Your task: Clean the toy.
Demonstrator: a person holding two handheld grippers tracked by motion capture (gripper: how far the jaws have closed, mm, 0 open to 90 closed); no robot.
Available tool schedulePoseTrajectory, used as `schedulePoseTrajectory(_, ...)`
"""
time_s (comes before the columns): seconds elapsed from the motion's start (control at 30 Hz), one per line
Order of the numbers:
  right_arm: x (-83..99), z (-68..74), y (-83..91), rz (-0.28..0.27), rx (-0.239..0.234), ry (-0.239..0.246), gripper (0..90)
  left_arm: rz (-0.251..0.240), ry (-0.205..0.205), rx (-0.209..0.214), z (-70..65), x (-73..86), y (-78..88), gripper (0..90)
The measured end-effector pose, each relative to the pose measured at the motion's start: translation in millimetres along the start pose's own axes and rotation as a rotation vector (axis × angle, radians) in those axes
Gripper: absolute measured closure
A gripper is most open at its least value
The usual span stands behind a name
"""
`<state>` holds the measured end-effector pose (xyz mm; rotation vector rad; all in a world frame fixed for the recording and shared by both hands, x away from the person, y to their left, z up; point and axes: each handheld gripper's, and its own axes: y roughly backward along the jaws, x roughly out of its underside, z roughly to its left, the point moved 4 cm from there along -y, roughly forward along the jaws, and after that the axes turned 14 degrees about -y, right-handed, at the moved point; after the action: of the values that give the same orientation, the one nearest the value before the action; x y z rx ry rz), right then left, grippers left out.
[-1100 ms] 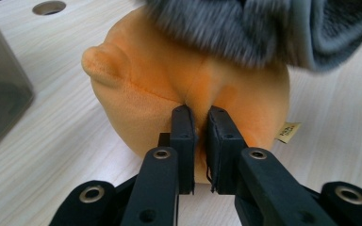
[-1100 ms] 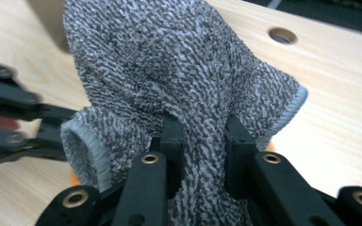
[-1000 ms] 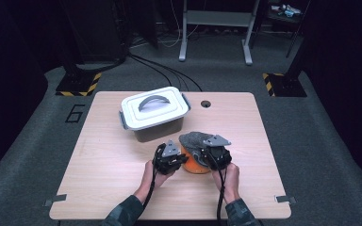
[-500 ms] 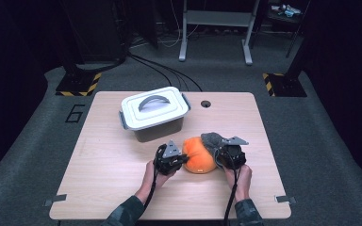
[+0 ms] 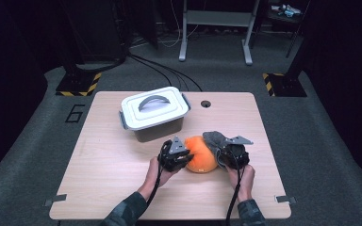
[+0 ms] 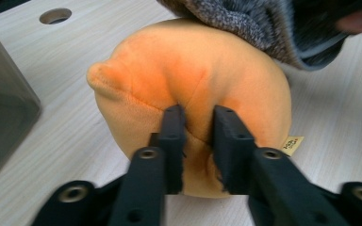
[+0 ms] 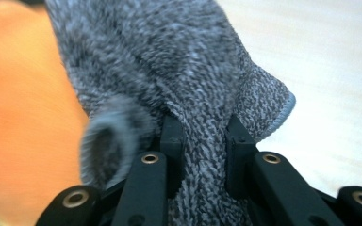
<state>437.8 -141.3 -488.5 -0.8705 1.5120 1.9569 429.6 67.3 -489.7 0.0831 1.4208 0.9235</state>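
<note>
An orange plush toy [image 5: 199, 156] lies on the wooden table [image 5: 113, 160], near its front. My left gripper [image 5: 185, 158] comes at it from the left. In the left gripper view the jaws [image 6: 199, 117] pinch a fold of the orange plush [image 6: 193, 70]; they have just been opening slightly, with the fold still between them. A grey knit cloth [image 5: 214, 139] hangs against the toy's right side. My right gripper [image 5: 222, 153] is shut on it. The right gripper view shows its jaws [image 7: 202, 129] clamped on the grey knit [image 7: 169, 61], with the orange plush [image 7: 19, 117] blurred at left.
A white lidded box [image 5: 153, 113] with a grey handle stands behind and left of the toy; its dark wall [image 6: 0, 103] is close beside the left gripper. A cable hole [image 5: 205, 103] is near the table's far edge. A person's hands hold both grippers.
The right gripper has moved right with the grey cloth, pulling it off the top of the orange toy, which now shows more. The left gripper has stayed in place.
</note>
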Motion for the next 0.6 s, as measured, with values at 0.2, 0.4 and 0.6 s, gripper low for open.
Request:
schedulePoseTrajectory(0.2, -16.9, 50.4, 21.3, -0.049, -0.103, 0.098, 73.8, -0.005, 0.004, 0.004, -0.7, 2.0, 0.4, 83.1)
schedulePoseTrajectory(0.4, -10.6, 63.1, 0.9, 0.002, -0.065, 0.152, 74.1, -0.005, 0.018, -0.002, 2.0, 10.2, 1.2, 85.0)
schedulePoseTrajectory(0.6, -9.0, 29.5, -5.5, 0.020, -0.009, 0.086, 74.1, -0.012, 0.014, -0.001, 2.5, 11.2, 0.5, 85.0)
